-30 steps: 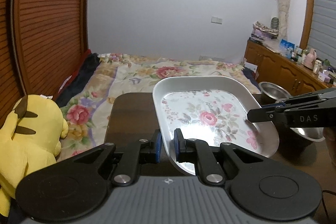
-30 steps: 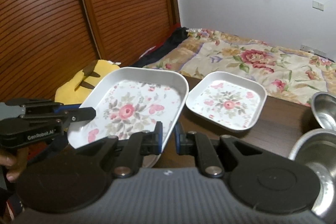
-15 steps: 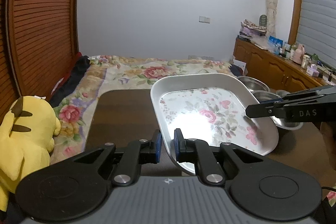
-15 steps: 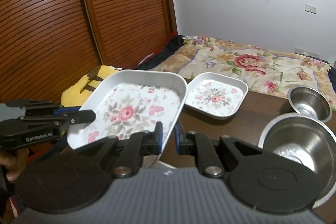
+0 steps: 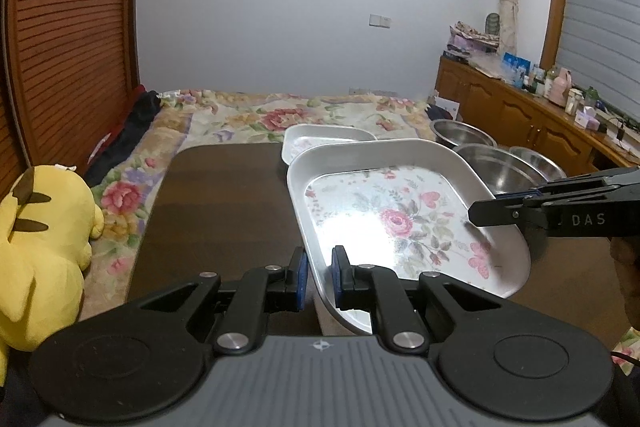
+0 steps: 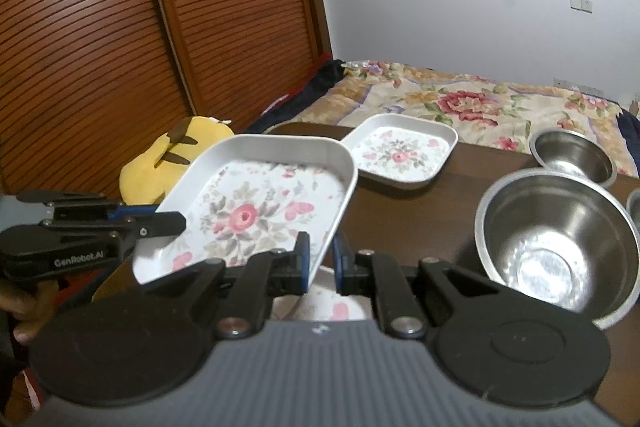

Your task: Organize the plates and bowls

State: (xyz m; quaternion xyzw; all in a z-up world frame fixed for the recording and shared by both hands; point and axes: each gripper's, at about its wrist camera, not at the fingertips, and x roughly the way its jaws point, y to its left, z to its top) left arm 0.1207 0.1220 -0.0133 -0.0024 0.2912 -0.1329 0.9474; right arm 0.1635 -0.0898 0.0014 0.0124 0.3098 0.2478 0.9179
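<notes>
White enamel, pink roses: we had the large floral plate [image 5: 394, 223] lifted clear above the dark worktop [image 5: 224, 195], one hand-held gripper on each side of it. Our left hand-held gripper [image 5: 319, 277] was pinching the plate's near-left rim, blue pads pressed against the wall from either side. Our right hand-held gripper [image 6: 320, 259] was clamped on the opposite rim the same way; from the left camera it reached in from the right edge and bit onto the plate's right side.

Beyond it, the small floral plate [image 6: 402, 151] sat flat at the far side of the worktop, apart from the one we carried. To the right, the big steel bowl [image 6: 556, 243] stood near us, and a smaller steel bowl [image 6: 574, 155] rested farther back, just behind it. The left camera caught a third steel bowl [image 5: 538, 163] at the right.

Under the raised plate, in the right camera, we could make out part of another floral dish [image 6: 332, 303], mostly hidden by our gripper.

Off the worktop's left side, a yellow plush toy [image 5: 42, 255] lay against the flowered bedspread [image 5: 280, 117].
</notes>
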